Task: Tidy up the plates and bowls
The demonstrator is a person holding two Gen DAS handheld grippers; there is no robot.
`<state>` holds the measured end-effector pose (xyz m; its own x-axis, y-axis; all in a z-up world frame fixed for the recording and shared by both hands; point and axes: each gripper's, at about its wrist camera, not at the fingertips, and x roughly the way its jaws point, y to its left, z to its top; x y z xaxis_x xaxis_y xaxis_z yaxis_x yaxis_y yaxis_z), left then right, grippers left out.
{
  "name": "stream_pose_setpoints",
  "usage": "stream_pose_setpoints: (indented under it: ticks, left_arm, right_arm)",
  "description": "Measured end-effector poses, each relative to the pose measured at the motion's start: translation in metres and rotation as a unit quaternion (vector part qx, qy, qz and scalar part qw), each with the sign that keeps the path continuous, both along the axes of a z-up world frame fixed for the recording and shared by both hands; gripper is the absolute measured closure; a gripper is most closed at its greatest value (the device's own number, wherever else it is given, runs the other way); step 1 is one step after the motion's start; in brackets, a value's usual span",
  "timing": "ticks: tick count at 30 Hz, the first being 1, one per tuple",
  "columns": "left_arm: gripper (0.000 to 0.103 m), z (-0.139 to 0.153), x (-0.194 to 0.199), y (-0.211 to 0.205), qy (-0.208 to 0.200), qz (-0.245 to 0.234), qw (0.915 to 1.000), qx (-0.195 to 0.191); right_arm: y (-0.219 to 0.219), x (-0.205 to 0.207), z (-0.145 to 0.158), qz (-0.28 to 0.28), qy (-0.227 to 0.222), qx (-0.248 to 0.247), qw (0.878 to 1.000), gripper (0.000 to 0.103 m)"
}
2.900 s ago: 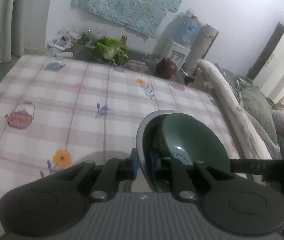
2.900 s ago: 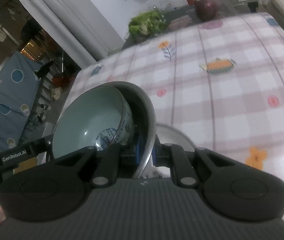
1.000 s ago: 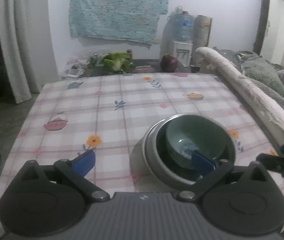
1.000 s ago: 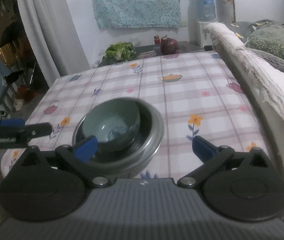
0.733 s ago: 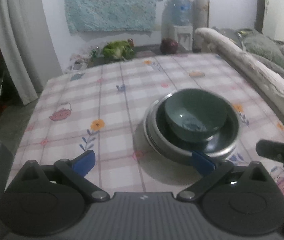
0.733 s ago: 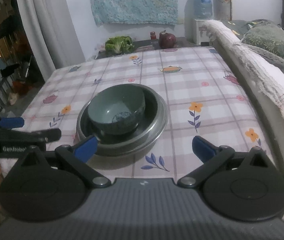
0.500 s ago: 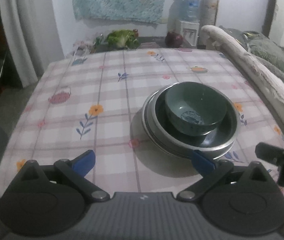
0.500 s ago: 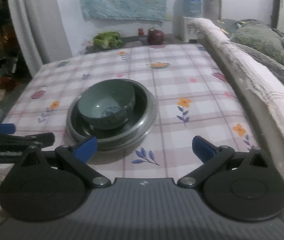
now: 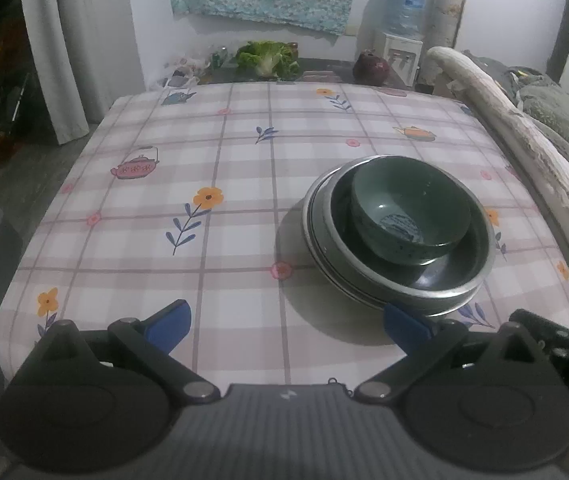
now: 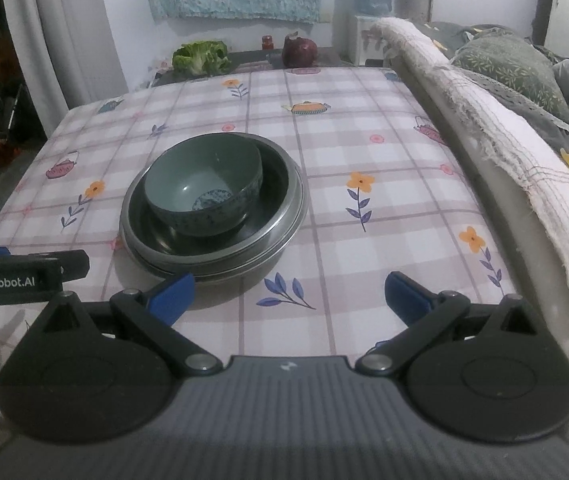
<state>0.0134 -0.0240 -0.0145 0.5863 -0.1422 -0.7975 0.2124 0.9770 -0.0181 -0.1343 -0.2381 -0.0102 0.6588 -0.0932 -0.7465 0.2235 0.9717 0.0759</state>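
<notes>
Stacking step looks finished: green bowl (image 10: 203,190) sits inside metal plates (image 10: 284,216), stack on checked counter (image 10: 384,200), near front edge. Left gripper (image 9: 286,326) wide open, empty. Right gripper (image 10: 288,292) wide open, empty, just before stack. Bowl off-centre, leaning on rim; next move maybe centre it.

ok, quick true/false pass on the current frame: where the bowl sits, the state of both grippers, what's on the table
1. The green bowl sits inside the metal plates. True.
2. The left gripper is shut on the bowl. False: it is open and holds nothing.
3. The right gripper is open. True.
4. The bowl lies upside down. False: it stands upright, its inside showing.
5. The stack rests on the checked tablecloth. True.
</notes>
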Motion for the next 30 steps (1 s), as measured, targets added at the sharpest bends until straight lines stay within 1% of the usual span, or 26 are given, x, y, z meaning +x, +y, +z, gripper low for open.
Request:
stream_pose_setpoints:
  ticks: [11, 30]
  left_arm:
    - [0.0, -0.0028, 0.0039, -0.001, 0.007, -0.003, 1.0, -0.003]
    - [0.0, -0.0069, 0.0043, -0.0035, 0.017, -0.005, 0.9999, 0.0]
  right_arm:
    - [0.0029, 0.007, -0.0019, 0.005, 0.006, 0.003, 1.0, 0.001]
    - [0.0008, 0.0077, -0.0061, 0.001, 0.013, 0.004, 1.0, 0.001]
